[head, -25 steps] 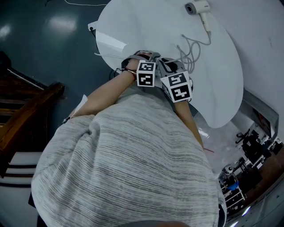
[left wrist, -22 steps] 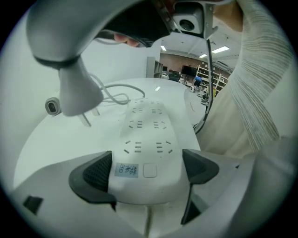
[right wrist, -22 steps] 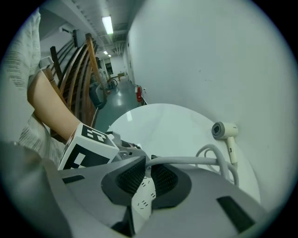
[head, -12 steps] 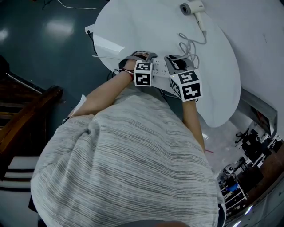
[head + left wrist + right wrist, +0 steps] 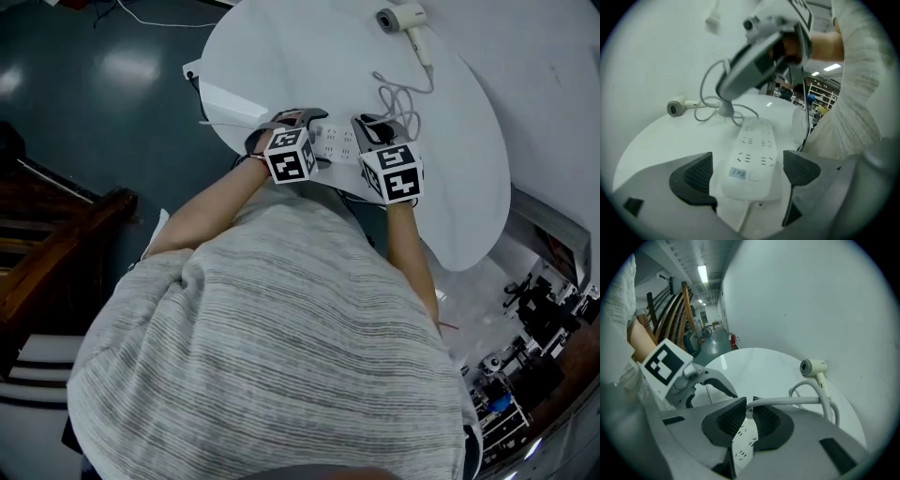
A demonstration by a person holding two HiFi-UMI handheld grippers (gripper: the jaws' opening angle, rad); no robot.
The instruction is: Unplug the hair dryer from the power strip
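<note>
Your left gripper [image 5: 747, 171] tilts down, jaws released astride the near end of the power strip [image 5: 752, 154]. The strip runs lengthwise toward your right gripper [image 5: 749, 417], also tilted down and clenched on the plug [image 5: 749, 411]. The hair dryer [image 5: 401, 19] lies far across the table [image 5: 281, 56], barrel pointing left.

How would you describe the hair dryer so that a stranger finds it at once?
Find the round white table. At its far edge, near the wall, lies the hair dryer: the only cream, pistol-shaped thing, trailing a looped cord.
</note>
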